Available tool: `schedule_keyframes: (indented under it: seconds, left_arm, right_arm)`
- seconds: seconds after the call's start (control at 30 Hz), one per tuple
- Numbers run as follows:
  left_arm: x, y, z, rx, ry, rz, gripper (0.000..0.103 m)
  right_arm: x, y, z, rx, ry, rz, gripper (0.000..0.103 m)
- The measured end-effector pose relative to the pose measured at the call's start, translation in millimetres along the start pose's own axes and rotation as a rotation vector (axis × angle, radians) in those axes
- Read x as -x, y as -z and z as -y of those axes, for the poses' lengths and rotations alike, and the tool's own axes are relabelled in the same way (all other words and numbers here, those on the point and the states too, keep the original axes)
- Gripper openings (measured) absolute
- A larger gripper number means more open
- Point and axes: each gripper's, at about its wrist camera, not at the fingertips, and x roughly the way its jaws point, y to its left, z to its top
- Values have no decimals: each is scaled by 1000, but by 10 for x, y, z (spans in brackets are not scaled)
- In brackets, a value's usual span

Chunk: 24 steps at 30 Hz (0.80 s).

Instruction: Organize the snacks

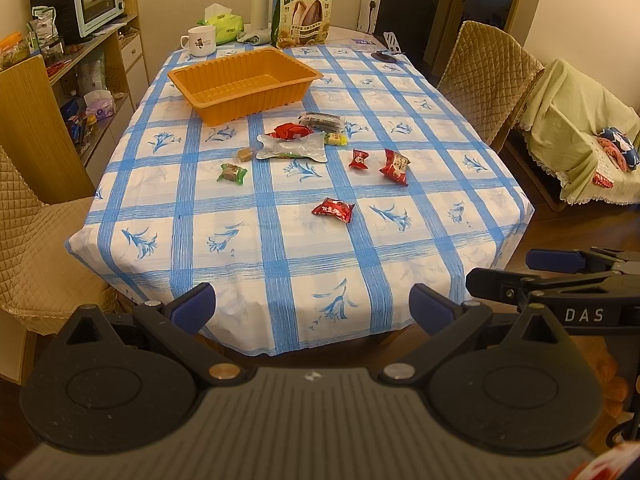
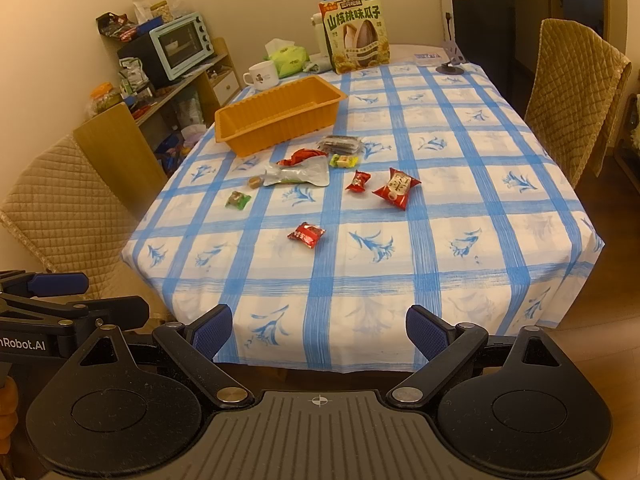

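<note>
Both grippers, left [image 1: 312,306] and right [image 2: 319,330], hang spread and empty at the table's near edge. Snacks lie mid-table, the orange tray [image 1: 244,80] beyond. Best start with the nearest red packet [image 2: 306,235], pinching across its middle.

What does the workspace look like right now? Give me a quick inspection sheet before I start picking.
Surface: table under a blue-checked tablecloth, flat, no spills seen.
Job's things: orange tray empty, toward the far left; loose snacks in front of it: silver pouch, dark packet, green candy, and the nearest red candy; more small wrapped pieces lie among them.
Clutter: sunflower seed bag, mug, tissue pack, thermos at the far end.
Grippers: left hand-held gripper and right hand-held gripper both open, empty, off the near table edge.
Cables: nothing seen on the table.
Surroundings: quilted chairs, shelf with toaster oven.
</note>
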Motion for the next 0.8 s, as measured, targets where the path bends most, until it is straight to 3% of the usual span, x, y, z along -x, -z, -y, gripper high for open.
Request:
schedule_keyframes:
  seconds: [0.8]
  left_arm:
    - [0, -3, 13, 0, -1, 1, 103]
  right_arm:
    - [25, 4, 16, -1, -3, 3, 93]
